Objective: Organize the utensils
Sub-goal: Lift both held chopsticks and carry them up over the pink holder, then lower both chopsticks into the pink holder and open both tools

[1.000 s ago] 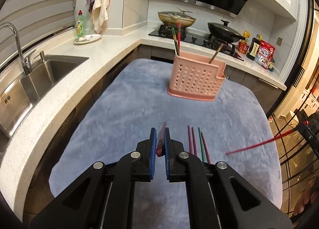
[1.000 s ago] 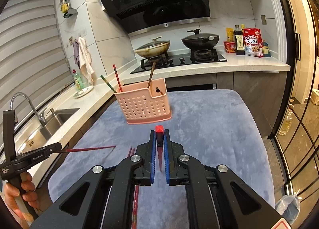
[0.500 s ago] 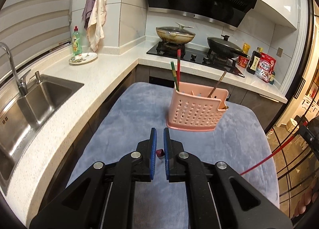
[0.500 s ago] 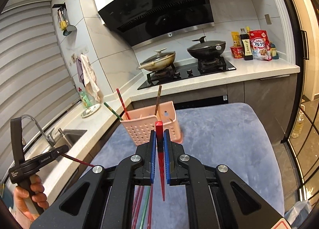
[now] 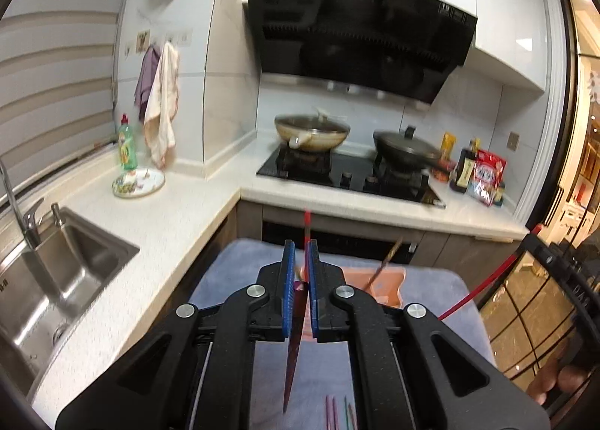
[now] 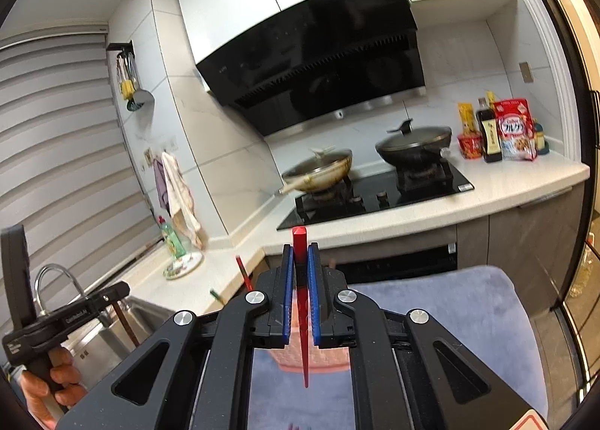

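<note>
My left gripper (image 5: 300, 255) is shut on a dark red chopstick (image 5: 294, 351), held upright with its tip down above the grey-blue mat (image 5: 232, 272). The pink perforated utensil holder (image 5: 386, 287) stands just behind the fingers, with a brown stick (image 5: 386, 261) and a red one (image 5: 307, 220) in it. My right gripper (image 6: 300, 261) is shut on a bright red chopstick (image 6: 303, 332), tip down over the holder (image 6: 311, 364), which the fingers mostly hide. Several loose chopsticks (image 5: 337, 413) lie on the mat below the left gripper.
A white counter holds a steel sink (image 5: 48, 280) at left, a dish-soap bottle (image 5: 127, 143) and a plate (image 5: 138, 182). A black hob with two pans (image 5: 311, 132) runs along the back. Bottles and packets (image 6: 502, 130) stand at right.
Both grippers have tilted upward and risen, so each held chopstick now hangs tip down. The holder has dropped low behind the fingers in both views.
</note>
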Tool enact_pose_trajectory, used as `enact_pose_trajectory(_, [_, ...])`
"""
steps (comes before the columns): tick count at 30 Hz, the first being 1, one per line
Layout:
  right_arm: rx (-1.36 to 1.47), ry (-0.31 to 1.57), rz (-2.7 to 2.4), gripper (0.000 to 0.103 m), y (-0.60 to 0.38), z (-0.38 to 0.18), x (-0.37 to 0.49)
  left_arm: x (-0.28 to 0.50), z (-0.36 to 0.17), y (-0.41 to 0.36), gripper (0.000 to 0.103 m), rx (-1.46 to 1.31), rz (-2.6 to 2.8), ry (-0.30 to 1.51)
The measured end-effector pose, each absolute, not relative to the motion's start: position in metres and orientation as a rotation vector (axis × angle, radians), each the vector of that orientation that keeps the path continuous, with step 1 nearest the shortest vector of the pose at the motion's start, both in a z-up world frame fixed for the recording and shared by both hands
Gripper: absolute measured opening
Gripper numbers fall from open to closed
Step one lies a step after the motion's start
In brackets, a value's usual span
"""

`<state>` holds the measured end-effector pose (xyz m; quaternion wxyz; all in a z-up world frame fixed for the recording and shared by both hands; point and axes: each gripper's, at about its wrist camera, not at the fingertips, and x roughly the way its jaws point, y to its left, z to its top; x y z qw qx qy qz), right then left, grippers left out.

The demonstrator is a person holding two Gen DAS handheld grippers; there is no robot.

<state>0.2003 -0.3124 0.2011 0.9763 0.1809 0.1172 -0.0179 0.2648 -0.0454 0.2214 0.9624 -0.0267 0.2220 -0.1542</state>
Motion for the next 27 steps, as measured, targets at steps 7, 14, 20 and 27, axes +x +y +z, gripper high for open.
enact_pose_trajectory(7, [0.351, 0.184, -0.045, 0.007, -0.314, 0.224, 0.245, 0.285, 0.270, -0.060, 0.006, -0.101, -0.331, 0.292])
enact_pose_trajectory(14, [0.319, 0.200, -0.059, 0.007, -0.310, 0.222, 0.285, 0.318, 0.281, -0.079, 0.006, -0.104, -0.329, 0.224])
enact_pose_trajectory(20, [0.293, 0.244, -0.062, 0.007, -0.305, 0.206, 0.313, 0.344, 0.271, -0.094, 0.006, -0.097, -0.336, 0.238])
enact_pose_trajectory(27, [0.292, 0.301, -0.055, 0.007, -0.304, 0.177, 0.332, 0.357, 0.264, -0.101, 0.006, -0.096, -0.352, 0.238])
